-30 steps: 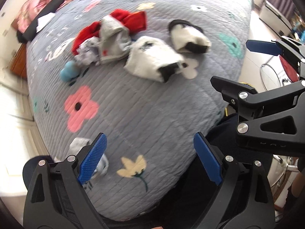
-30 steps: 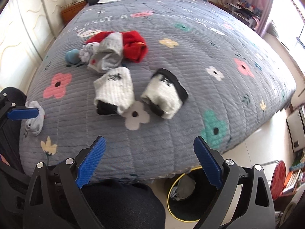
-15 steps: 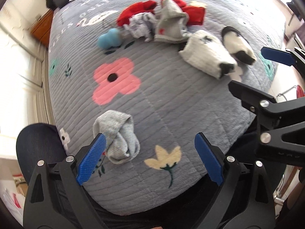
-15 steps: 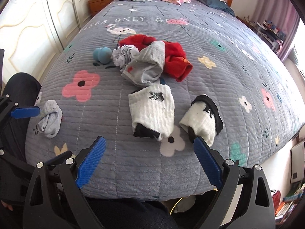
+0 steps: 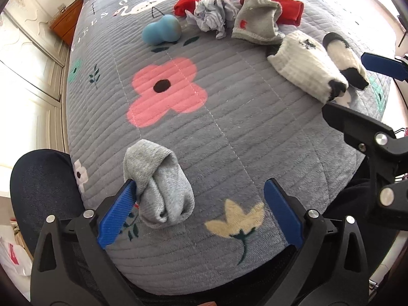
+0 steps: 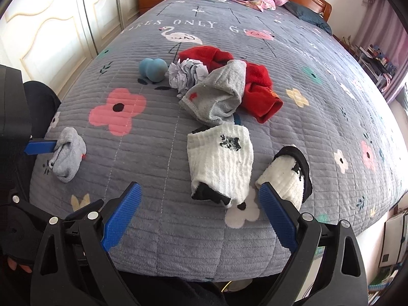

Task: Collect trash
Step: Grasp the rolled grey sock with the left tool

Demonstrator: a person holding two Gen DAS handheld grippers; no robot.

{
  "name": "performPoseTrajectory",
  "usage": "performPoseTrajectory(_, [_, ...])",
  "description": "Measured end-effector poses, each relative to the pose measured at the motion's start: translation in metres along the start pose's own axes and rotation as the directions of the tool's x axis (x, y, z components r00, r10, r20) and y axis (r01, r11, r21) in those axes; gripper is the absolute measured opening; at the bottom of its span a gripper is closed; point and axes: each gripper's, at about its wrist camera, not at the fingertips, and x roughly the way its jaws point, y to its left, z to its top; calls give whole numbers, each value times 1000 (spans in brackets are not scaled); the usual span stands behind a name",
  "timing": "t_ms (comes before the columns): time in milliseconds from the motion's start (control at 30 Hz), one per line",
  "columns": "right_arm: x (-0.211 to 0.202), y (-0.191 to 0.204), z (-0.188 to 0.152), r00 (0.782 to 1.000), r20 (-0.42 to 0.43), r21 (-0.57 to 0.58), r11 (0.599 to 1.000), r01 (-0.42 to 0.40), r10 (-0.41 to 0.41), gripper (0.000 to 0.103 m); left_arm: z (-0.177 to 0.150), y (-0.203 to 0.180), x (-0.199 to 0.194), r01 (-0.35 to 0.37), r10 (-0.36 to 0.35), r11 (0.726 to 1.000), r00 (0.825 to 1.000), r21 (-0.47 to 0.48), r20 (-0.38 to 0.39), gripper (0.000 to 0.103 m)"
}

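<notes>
The left tongs (image 5: 197,204) stand wide apart over the near edge of the bed (image 5: 229,137), one blue finger touching a balled grey sock (image 5: 158,186) that lies near the near left corner. The right tongs (image 6: 199,210) are also spread apart and hold nothing, hovering before two white socks (image 6: 219,163). Farther toward the middle, a crumpled paper wad (image 6: 186,75) sits between a blue toy (image 6: 152,69) and red and grey garments (image 6: 229,91)
</notes>
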Motion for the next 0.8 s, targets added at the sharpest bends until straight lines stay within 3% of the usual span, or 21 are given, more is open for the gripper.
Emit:
performPoseTrajectory(233, [8,-7,3,1000,-5,9,1000,-16,16,89,8,6,21,-4,3,1000,1000,-23,-19,97])
performPoseTrajectory(367, [11,-12,4,1000,-10,15,1000,-19,19,89,11,14,24,13,-14,999,1000,-50,-10,97])
performPoseTrajectory(500, [13,-14,4,1000,-16,23,1000,-19,19,89,15,28,25,-13,15,997,1000,-80,26,97])
performPoseTrajectory(633, [16,-14,4,1000,-21,22,1000,-19,19,89,16,40,34,44,-43,993,999,-112,11,97])
performPoseTrajectory(800, [19,-11,6,1000,-24,14,1000,-16,17,89,19,43,40,58,-56,994,998,-93,29,97])
